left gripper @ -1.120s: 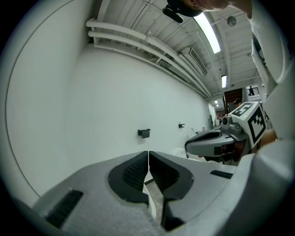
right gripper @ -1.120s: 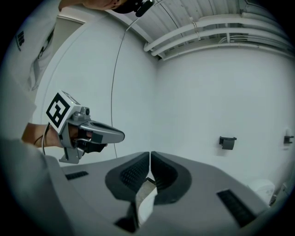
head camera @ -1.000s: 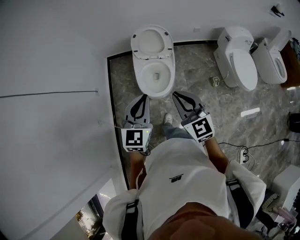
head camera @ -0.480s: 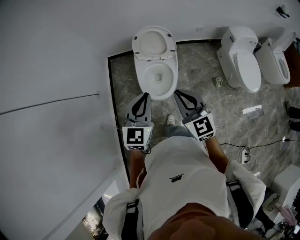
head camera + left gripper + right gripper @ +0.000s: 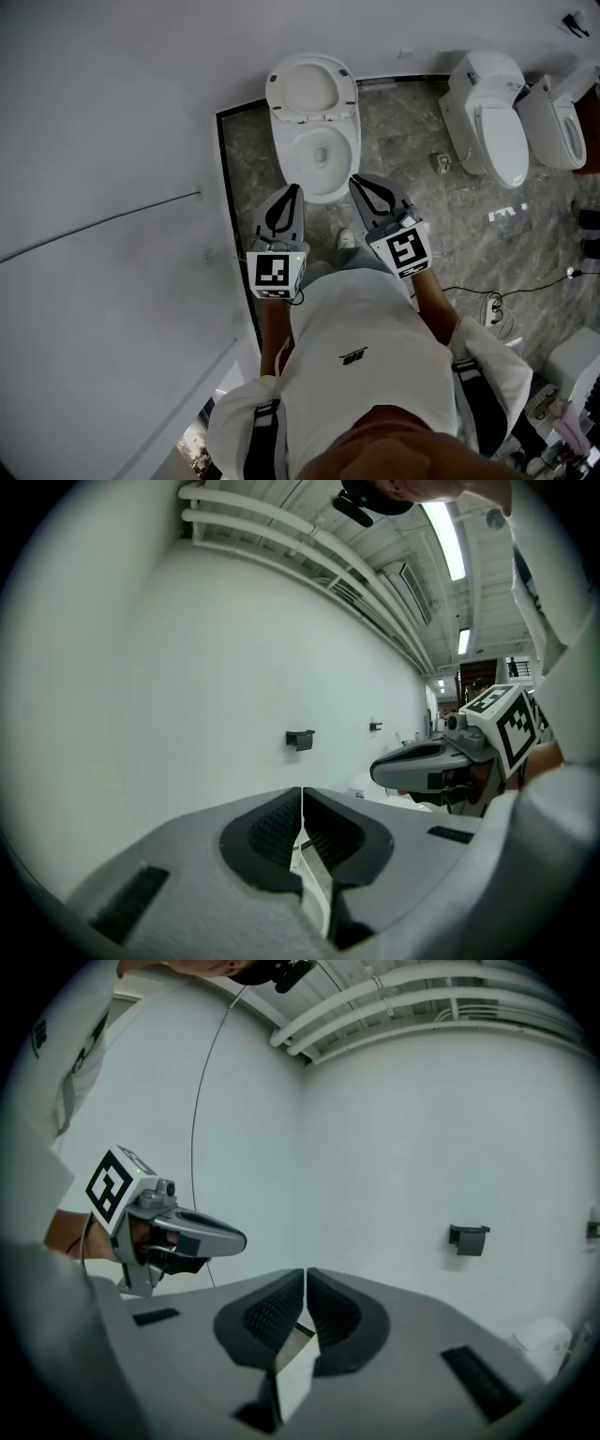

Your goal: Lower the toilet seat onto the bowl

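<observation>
Both grippers have been carried forward since a second ago. The left gripper (image 5: 293, 191) and the right gripper (image 5: 360, 183) are now seen flanking the front rim of the bowl (image 5: 322, 153), where before they were held short of it. Nothing has been touched yet. Both pairs of jaws are kept pressed together, as earlier, with nothing caught between them.

The toilet seat (image 5: 310, 87) is still found raised at the back of the bowl, leaned against the rear wall (image 5: 187, 37). Its opening is faced toward the person. Its oval is run lengthwise from the hinge up along the wall, in line with the bowl's own front-to-back length.

On the left, little room is left: the bowl is set near the dark border strip (image 5: 226, 187) and the white side wall. On the right, open marble floor (image 5: 412, 141) is offered, up to two other toilets (image 5: 487, 117) standing well apart.
</observation>
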{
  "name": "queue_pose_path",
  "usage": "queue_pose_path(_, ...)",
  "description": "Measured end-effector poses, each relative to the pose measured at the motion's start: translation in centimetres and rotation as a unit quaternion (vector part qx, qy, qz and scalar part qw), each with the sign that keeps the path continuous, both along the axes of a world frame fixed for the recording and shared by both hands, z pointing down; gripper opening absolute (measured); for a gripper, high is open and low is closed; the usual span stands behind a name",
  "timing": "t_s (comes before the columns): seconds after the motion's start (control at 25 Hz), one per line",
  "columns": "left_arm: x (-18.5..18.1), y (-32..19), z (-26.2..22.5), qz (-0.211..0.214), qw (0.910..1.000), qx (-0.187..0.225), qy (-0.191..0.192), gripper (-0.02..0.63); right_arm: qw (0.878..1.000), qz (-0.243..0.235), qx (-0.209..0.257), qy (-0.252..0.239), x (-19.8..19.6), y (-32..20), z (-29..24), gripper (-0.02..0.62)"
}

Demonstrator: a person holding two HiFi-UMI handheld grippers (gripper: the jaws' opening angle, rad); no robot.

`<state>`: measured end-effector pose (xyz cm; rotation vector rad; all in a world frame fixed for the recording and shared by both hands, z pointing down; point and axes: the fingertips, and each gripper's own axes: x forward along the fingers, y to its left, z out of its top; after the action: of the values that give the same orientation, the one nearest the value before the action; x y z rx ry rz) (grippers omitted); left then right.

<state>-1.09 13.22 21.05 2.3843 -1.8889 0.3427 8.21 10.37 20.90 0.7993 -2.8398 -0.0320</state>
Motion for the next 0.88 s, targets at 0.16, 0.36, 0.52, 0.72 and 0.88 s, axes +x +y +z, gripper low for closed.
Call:
queue_pose_path(0.16,-0.6,-1.4,0.6,-0.009,0.9999,-0.010,-0.001,0.032,1.000,-0.001,0.000,0.005,-0.3,-1.4,0.1,0.034)
queue_pose_path(0.36,-0.9,-3.1,0.8,-0.014,0.9998,-0.012,0.000,0.031,1.000,-0.003,-0.006,0.015,-0.4,-3.0,0.8,0.034)
queue_pose_path(0.52,-1.8,-4.4,1.6,-0.016,0.9997,-0.019,0.000,0.032,1.000,0.001,-0.016,0.010,-1.0,-4.2,1.5,0.034)
queue_pose_path(0.72,-3.1,-6.4,2.2,-0.002,0.9997,-0.023,-0.001,0.032,1.000,0.012,-0.018,0.018,-2.3,-6.2,2.3,0.034)
queue_pose_path(0.88,-4.4,-8.2,2.9,0.009,0.9996,-0.025,0.000,0.031,0.999,0.021,-0.016,0.026,-3.6,-7.8,2.7,0.034)
